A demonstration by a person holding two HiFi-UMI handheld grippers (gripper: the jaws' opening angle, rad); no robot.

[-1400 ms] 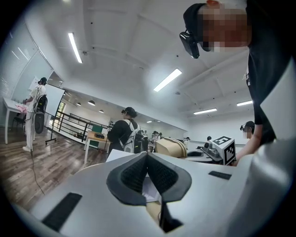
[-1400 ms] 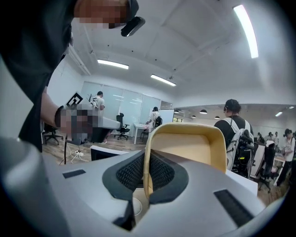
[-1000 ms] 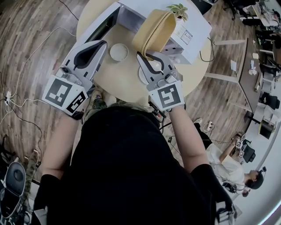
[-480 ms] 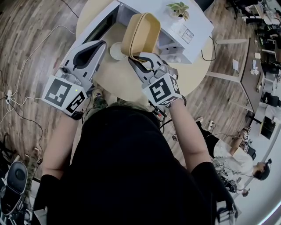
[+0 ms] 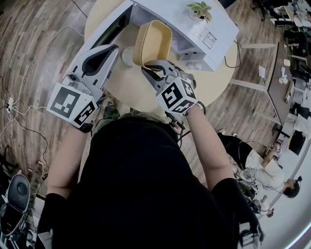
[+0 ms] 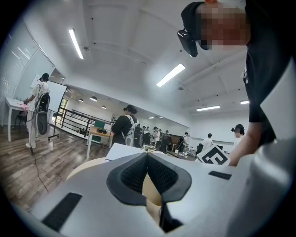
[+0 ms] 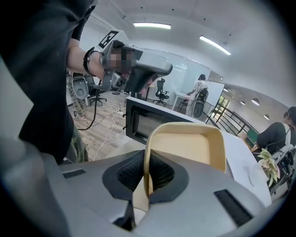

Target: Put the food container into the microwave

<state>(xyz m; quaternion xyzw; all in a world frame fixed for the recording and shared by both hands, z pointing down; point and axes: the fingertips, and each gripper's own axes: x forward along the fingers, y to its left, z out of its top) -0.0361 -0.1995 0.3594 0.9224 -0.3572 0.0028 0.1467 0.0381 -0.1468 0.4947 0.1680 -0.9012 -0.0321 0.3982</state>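
The right hand-held gripper is clamped on the food container. In the right gripper view the two dark pads pinch the thin near wall of the food container from either side, so that's a solid grip on the rim. The left hand-held gripper is closed with nothing in it; in its own view the left hand-held gripper has its pads meeting at the tip and only the tan surface shows behind them. It hangs off to the left, next to the open microwave door.

The container is a pale yellow, shallow rectangular tub with rounded corners and a thick rolled rim. It looks empty, just smooth plain walls and floor. It's held clear of the round tan surface, tipped so the far end sits higher and the hollow side faces the camera. It's right at the open front of the white microwave. I can't tell whether the far edge is past the opening yet.

As for writing, there's a small label on top of the microwave, but the print is too tiny to read. The cubes on both grippers only carry black-and-white square patterns, no words. A little potted plant stands on the microwave, and a round white thing peeks out on the surface left of the tub.
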